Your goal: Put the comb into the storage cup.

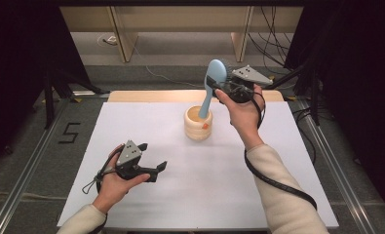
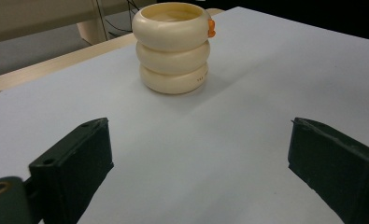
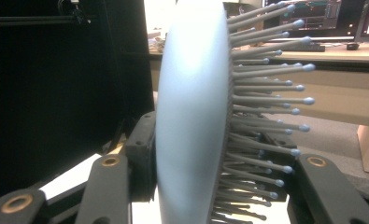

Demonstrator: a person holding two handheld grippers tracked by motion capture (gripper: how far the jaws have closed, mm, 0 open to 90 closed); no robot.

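A cream cup [image 1: 198, 124] shaped like three stacked rings stands near the far middle of the white table top [image 1: 180, 190]. In the left gripper view the cup [image 2: 173, 49] sits ahead with a small orange tab at its rim. A light blue hairbrush [image 1: 213, 83] stands tilted, its handle end down in the cup and its head up. My right gripper [image 1: 218, 84] is shut on the brush head; the right gripper view has the brush [image 3: 194, 116] between the jaws, bristles to the right. My left gripper [image 1: 153, 158] rests open over the near left of the table, nothing between its jaws.
The wooden table edge [image 1: 146, 95] runs along the far side. Beyond it stand wooden furniture legs [image 1: 124, 41] and loose cables [image 1: 273, 44] on the floor. Metal rails [image 1: 29, 165] flank the table. A black cable [image 1: 278, 185] trails along the right sleeve.
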